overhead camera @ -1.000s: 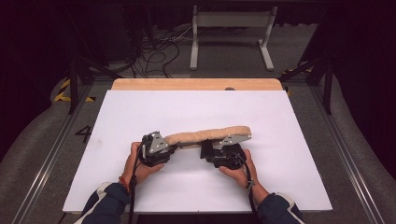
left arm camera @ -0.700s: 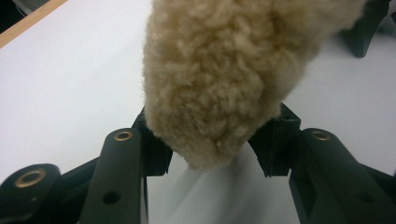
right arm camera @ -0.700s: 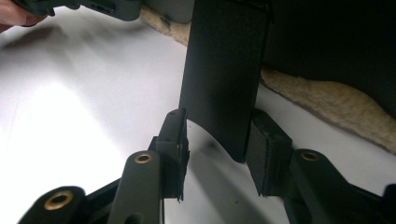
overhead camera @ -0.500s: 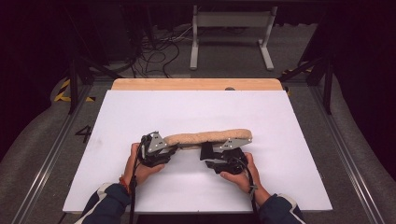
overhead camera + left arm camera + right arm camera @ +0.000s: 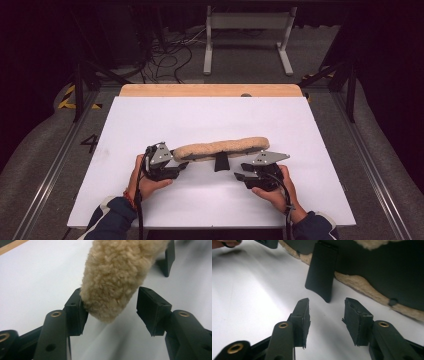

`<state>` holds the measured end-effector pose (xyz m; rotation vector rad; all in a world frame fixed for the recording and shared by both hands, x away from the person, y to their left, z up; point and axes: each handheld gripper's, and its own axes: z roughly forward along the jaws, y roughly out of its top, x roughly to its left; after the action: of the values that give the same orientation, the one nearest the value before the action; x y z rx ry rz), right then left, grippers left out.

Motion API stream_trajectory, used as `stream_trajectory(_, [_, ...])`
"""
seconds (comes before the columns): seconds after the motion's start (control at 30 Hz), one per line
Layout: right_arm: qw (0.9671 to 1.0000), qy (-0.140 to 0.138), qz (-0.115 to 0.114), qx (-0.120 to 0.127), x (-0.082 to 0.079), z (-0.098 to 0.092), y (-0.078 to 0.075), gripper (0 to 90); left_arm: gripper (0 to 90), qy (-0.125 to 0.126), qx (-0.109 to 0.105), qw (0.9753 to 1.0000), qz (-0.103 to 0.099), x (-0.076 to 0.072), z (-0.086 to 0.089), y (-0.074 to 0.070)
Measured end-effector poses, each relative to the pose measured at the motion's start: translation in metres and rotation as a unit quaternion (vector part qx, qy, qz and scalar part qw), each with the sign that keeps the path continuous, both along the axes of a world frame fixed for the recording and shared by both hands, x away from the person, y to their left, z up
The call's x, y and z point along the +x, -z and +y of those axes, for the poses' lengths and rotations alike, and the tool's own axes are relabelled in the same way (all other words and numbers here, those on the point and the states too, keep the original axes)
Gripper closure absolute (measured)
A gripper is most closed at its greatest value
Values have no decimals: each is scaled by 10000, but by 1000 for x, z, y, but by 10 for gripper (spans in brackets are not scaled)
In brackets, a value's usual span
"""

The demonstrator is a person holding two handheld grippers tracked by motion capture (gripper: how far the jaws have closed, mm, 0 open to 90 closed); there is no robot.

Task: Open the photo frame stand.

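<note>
Thing: a long fleece pad with a black underside and a black strap is seen near the middle of the white table, its one end raised a little.
Left gripper: its jaws are set wide around the left end of the pad; one jaw touches the fleece, the other stands apart, so nothing is clamped.
Right gripper: its jaws are open to a medium gap and empty, pointed at the hanging strap.
Change: one second ago the right gripper was seen right under the pad; now it is drawn back toward the person, and the pad lies straighter.
Meaning: the pad was probably released at this side; a new grip on the strap may be prepared.
</note>
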<state>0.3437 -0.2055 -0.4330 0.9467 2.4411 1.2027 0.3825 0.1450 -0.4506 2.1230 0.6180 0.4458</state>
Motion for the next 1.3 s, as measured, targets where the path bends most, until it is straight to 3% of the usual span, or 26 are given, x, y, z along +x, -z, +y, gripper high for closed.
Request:
stream_trajectory(0.17, [10000, 45, -52, 22, -2, -11, -3, 584, 384, 55, -93, 9999, 8, -1, 6, -2])
stream_trajectory(0.43, [9996, 197, -124, 138, -3, -29, -8, 628, 319, 76, -31, 10000, -3, -2, 10, -4])
stream_trajectory(0.63, [9991, 356, -227, 109, -6, -45, -17, 759, 261, 69, -87, 9999, -89, -6, 9, -8])
stream_trajectory(0.83, [9969, 643, -446, 47, -9, -59, -25, 820, 210, 19, -208, 9997, -87, -7, 13, -12])
stream_trajectory(1.0, [9951, 832, -516, 102, -8, -69, -30, 817, 199, 41, -307, 9995, -118, -7, 13, -15])
stream_trajectory(1.07, [9946, 920, -473, 18, -7, -72, -31, 822, 206, 57, -292, 9995, -121, -6, 12, -15])
stream_trajectory(1.3, [9942, 982, -438, 59, -5, -74, -30, 853, 251, 117, -286, 9994, -149, -6, 9, -15])
